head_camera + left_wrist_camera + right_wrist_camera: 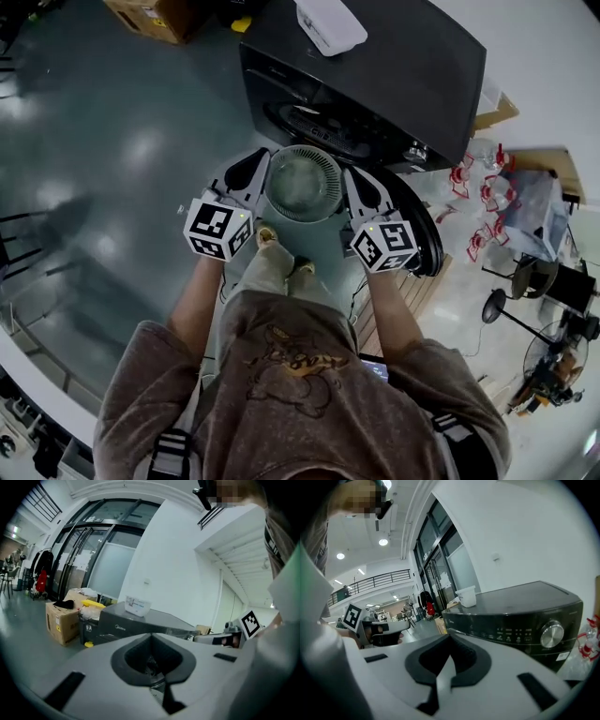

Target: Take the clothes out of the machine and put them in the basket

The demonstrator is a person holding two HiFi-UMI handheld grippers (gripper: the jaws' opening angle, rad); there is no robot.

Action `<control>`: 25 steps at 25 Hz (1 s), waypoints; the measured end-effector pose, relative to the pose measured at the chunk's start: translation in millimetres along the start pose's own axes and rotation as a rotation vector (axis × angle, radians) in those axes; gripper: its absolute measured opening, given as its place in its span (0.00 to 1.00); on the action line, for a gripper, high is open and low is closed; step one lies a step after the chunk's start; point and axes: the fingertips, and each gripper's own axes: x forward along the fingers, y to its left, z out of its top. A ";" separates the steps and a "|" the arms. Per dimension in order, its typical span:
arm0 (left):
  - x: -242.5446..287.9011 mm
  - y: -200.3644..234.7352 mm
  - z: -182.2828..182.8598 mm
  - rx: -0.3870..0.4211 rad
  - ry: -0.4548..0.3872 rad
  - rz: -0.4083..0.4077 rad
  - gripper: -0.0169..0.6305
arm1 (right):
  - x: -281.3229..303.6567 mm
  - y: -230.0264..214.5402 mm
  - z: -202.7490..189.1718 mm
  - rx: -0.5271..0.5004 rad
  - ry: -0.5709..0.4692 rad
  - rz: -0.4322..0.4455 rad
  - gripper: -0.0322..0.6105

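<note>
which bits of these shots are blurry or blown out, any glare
Head view: fisheye bend, soft glare patches on the glossy floor. Left gripper view: jaws close up are out of focus, the washing machine behind is sharper, corners dark. Right gripper view: same near blur, ceiling light bright, walls curved.

Cardboard box [150, 17] on grey floor [112, 141]; white tub [330, 23]; red-and-clear plastic items [480, 187] at right.

Tally: one machine [375, 75], one basket [303, 183], one white tub [330, 23], one cardboard box [150, 17]; left tongs [260, 157], right tongs [350, 173]: two.
</note>
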 end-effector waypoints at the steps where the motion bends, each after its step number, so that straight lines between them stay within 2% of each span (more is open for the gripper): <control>1: 4.3 5.1 -5.2 -0.003 0.002 0.004 0.03 | 5.0 -5.0 -4.7 0.000 0.001 -0.002 0.05; 5: 20.8 16.8 -30.3 0.001 0.002 0.014 0.03 | 18.9 -25.1 -29.4 -0.013 0.015 -0.003 0.05; 8: 31.4 24.3 -55.7 0.051 0.011 0.014 0.03 | 27.2 -39.0 -52.5 -0.019 0.012 -0.010 0.05; 13: 56.9 36.6 -103.0 -0.004 -0.025 0.016 0.03 | 50.0 -61.4 -104.4 -0.049 0.009 0.017 0.05; 21: 104.6 56.1 -193.2 0.008 -0.049 -0.059 0.03 | 98.3 -100.6 -191.0 -0.074 -0.029 0.030 0.05; 25: 124.6 63.1 -238.2 0.027 -0.070 -0.067 0.03 | 112.2 -124.6 -231.3 -0.080 -0.050 0.015 0.05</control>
